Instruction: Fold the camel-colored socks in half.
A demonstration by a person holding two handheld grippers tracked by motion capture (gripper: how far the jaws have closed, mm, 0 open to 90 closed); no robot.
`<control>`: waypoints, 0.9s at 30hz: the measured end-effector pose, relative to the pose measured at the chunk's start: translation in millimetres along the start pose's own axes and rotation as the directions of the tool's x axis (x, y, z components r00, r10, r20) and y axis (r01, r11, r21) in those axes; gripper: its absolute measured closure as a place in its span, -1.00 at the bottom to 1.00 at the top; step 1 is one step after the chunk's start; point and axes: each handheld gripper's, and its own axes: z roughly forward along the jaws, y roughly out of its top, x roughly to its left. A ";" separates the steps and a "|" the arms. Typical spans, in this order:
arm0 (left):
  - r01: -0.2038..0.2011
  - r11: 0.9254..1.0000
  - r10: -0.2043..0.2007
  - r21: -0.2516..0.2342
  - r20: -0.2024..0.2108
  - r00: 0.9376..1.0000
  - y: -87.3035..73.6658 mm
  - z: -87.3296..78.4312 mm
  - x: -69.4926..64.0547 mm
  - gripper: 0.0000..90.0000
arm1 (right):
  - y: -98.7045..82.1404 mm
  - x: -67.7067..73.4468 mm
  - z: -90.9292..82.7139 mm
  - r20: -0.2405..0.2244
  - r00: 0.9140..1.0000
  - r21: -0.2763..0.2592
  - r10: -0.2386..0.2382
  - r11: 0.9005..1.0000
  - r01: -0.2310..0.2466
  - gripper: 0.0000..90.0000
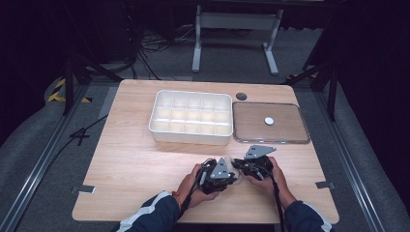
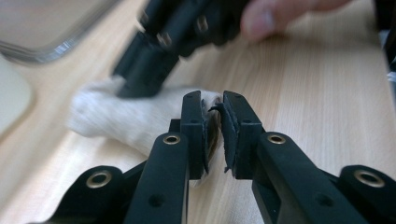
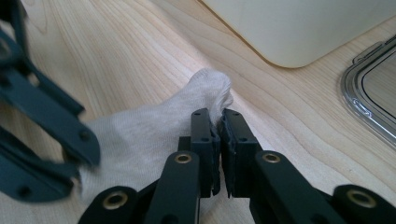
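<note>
Dark room w/ cables on grey floor; a pale wooden table fills the frame centre. At lower centre a person's two hands work a small white sock, which lies on the wood just below the tray. Left gripper has its jaws drawn narrow, pinching one end of the sock; right gripper is likewise clamped on a bunched tip of the fabric. Judging by this, the step in hand is folding or rolling the sock betw. the two tongs. Next move prob. calls for carrying one end over the other w/o losing either pinch, then lifting it toward a cell. The white compartment tray, upper centre, looks empty in all cells. To its right lies a clear lid, flat, w/ a white round knob.
</note>
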 end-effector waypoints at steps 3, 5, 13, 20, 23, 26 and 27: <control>-0.012 1.000 0.012 0.008 -0.004 1.000 -3.7 4.4 -2.6 0.79 | -0.7 0.3 -0.6 0.002 1.000 -0.001 -0.003 1.000 0.003 0.88; -0.014 1.000 0.014 0.005 -0.007 1.000 -4.7 4.8 -2.7 0.81 | -0.2 0.6 -1.4 0.009 1.000 0.003 -0.015 1.000 0.015 0.87; 0.000 1.000 0.000 -0.010 0.001 1.000 -7.7 5.8 0.0 0.83 | 3.3 -0.4 -5.4 0.031 1.000 -0.009 -0.005 1.000 0.006 0.86; 0.014 1.000 -0.014 -0.020 0.008 1.000 -8.9 6.3 1.9 0.86 | 9.9 1.9 -12.4 0.046 0.999 -0.042 0.001 0.999 0.001 0.85; 0.016 1.000 -0.015 -0.020 0.016 1.000 -9.0 6.5 2.4 0.87 | 13.2 -0.3 -17.6 0.108 0.994 -0.056 0.011 0.998 -0.005 0.85; 0.034 0.999 -0.033 -0.023 0.024 0.999 -9.5 6.6 2.8 0.87 | 14.0 -3.8 -22.7 0.102 0.994 -0.102 0.036 0.994 -0.026 0.85; 0.033 0.999 -0.033 -0.022 0.027 0.999 -9.5 6.6 3.3 0.87 | 14.9 -2.2 -23.3 0.073 0.997 -0.125 0.025 0.992 -0.015 0.86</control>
